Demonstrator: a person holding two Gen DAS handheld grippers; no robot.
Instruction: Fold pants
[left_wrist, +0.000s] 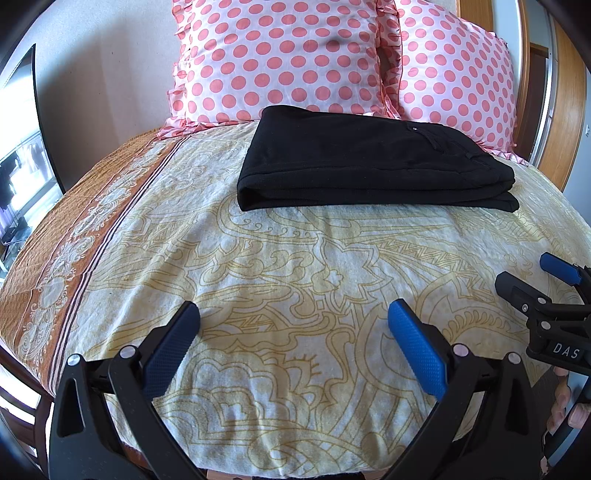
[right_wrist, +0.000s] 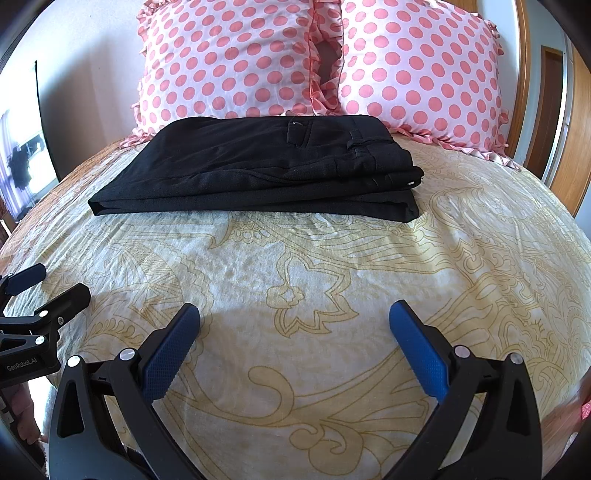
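- The black pants (right_wrist: 255, 166) lie well ahead of both grippers, folded into a flat stack on the bed (right_wrist: 332, 295), just in front of 2 polka-dot pillows (right_wrist: 229, 62).
- The left gripper (left_wrist: 293, 321) gapes wide and holds nothing; the right gripper (right_wrist: 294, 321) likewise.
- The fabric looks soft, limp and light, so the layers may slide.
- Judged best hold: pinch all layers at the near folded edge, towards a corner.
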